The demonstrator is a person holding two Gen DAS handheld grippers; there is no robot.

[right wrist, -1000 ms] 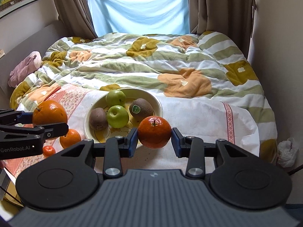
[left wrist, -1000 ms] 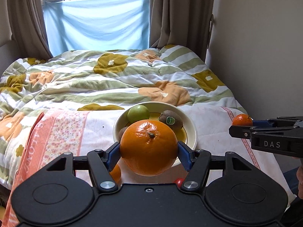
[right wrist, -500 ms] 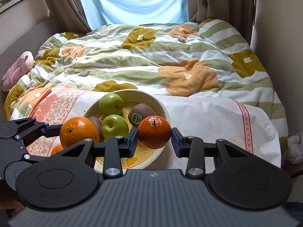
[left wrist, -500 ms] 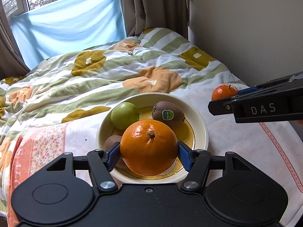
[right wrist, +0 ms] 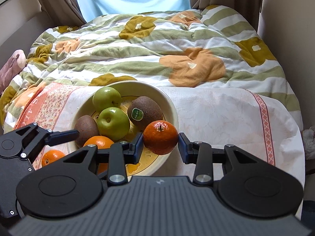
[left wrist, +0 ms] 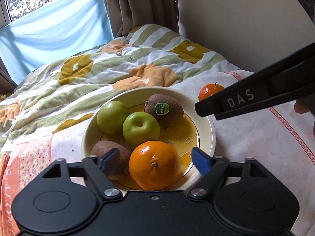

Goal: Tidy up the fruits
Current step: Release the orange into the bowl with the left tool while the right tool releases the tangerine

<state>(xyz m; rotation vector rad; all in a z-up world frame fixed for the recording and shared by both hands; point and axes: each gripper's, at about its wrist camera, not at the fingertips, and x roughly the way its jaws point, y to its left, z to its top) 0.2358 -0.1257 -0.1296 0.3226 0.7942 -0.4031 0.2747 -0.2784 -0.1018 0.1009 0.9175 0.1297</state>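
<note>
Left gripper (left wrist: 154,158) jaws opening, clear of orange (left wrist: 154,165) in bowl (left wrist: 210,129), right gripper (right wrist: 159,144) clamped on tangerine (right wrist: 160,137) over bowl rim.

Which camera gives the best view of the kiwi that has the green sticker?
The left wrist view shows the stickered kiwi best: it lies whole and unblocked in the bowl, sticker facing the camera. In the right wrist view the same kiwi is also clear, but the small orange held in the right tool overlaps its lower edge.
</note>
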